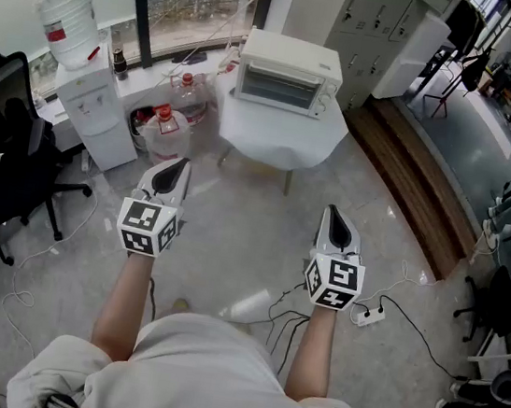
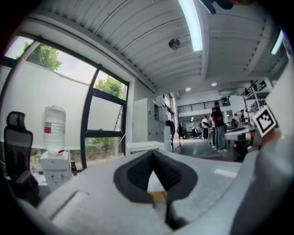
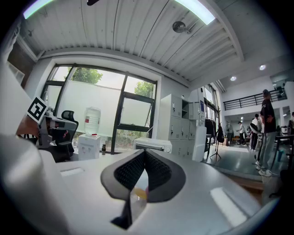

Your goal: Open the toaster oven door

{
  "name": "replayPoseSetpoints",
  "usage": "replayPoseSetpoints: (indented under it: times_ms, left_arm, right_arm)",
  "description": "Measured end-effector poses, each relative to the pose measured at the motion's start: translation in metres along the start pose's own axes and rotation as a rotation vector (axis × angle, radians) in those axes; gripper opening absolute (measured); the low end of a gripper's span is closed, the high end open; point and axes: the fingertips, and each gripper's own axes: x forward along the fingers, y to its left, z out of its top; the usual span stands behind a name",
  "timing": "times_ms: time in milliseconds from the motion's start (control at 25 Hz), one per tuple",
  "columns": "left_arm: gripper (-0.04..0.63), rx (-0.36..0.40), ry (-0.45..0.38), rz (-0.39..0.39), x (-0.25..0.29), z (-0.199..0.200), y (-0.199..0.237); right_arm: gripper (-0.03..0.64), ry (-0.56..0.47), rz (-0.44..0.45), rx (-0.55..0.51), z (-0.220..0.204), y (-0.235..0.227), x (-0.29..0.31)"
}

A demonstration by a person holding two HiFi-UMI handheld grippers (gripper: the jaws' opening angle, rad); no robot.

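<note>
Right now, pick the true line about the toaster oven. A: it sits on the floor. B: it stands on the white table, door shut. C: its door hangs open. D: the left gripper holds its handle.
B: the toaster oven stands on the white table with its door closed, and the left gripper is well short of it.

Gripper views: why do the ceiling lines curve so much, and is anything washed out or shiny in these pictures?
Left gripper view: the wide lens bows the ceiling and window frame, darkens the corners, and the ceiling light is washed out. Right gripper view: same bending; the window glows pale. Head view: even daylight, toaster oven sharp, soft sheen on the floor.
</note>
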Motion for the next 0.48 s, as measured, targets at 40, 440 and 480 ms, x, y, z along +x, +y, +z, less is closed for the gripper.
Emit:
replayPoseSetpoints:
  times_ms: [40,440,480]
  left_arm:
    - [-0.002,0.002,-0.001,-0.001,-0.0008,0.0010,-0.0017]
    - [-0.002,0.000,-0.012,-0.009,-0.0092,0.0038,-0.0051]
    - [-0.002,0.001,-0.012,-0.008,-0.0098,0.0040,-0.0055]
  right_arm:
    - [0.003,0.000,0.000,0.002,0.0000,-0.0005,-0.0017]
    - [0.003,-0.003,-0.013,0.006,-0.0012,0.0017,-0.0105]
    - [0.003,-0.006,-0.016,0.006,-0.0007,0.0014,-0.0116]
